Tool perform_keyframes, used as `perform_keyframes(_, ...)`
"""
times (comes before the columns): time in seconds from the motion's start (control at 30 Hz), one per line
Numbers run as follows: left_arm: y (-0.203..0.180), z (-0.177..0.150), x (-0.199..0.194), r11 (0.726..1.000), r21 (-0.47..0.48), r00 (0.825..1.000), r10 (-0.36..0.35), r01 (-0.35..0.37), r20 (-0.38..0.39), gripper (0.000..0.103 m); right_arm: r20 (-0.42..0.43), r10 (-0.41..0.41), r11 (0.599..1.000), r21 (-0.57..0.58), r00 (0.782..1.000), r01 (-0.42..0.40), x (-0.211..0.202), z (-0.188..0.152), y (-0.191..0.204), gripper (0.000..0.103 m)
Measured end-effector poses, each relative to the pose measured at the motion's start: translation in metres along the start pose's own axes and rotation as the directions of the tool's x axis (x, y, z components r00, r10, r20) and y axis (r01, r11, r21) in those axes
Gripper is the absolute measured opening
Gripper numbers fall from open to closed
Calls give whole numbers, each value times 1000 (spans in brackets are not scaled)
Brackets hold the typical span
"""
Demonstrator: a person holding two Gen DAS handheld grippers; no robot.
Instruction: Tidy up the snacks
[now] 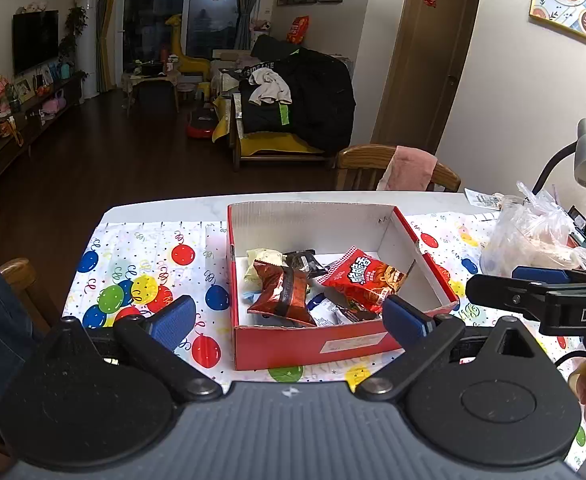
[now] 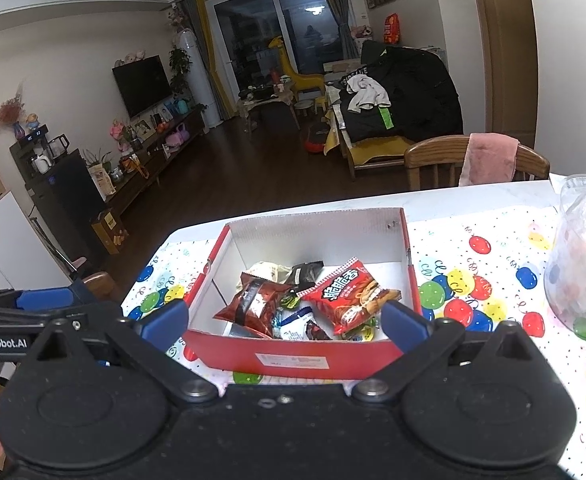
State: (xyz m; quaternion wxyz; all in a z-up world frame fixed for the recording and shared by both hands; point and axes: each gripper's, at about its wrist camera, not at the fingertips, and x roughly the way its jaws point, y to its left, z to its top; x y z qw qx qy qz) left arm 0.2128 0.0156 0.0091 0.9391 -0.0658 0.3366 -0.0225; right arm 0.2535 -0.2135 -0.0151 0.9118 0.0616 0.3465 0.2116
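Our left gripper (image 1: 289, 318) and right gripper (image 2: 285, 322) are both spread wide and empty, just before the red box (image 1: 313, 346) of snacks (image 1: 359, 280).

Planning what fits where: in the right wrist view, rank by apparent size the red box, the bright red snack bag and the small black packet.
1. Red box, clearly largest.
2. Bright red snack bag.
3. Small black packet, smallest, though partly hidden by other snacks.

Small packets (image 2: 299, 326) lie half buried under the red bag (image 2: 347, 296); the plastic bag (image 2: 585, 256) is cut off at the right edge.
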Motion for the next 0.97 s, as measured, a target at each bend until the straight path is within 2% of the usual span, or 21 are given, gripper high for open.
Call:
perform_keyframes(0.43, -2, 3, -5, 1000, 7, 1000, -28, 28, 7, 100, 12, -24, 1000, 18, 1000, 24, -11, -2, 3, 103)
perform_keyframes(0.97, 1, -8, -26, 995, 48, 997, -83, 82, 3, 100, 25, -101, 991, 88, 995, 99, -41, -27, 13, 103)
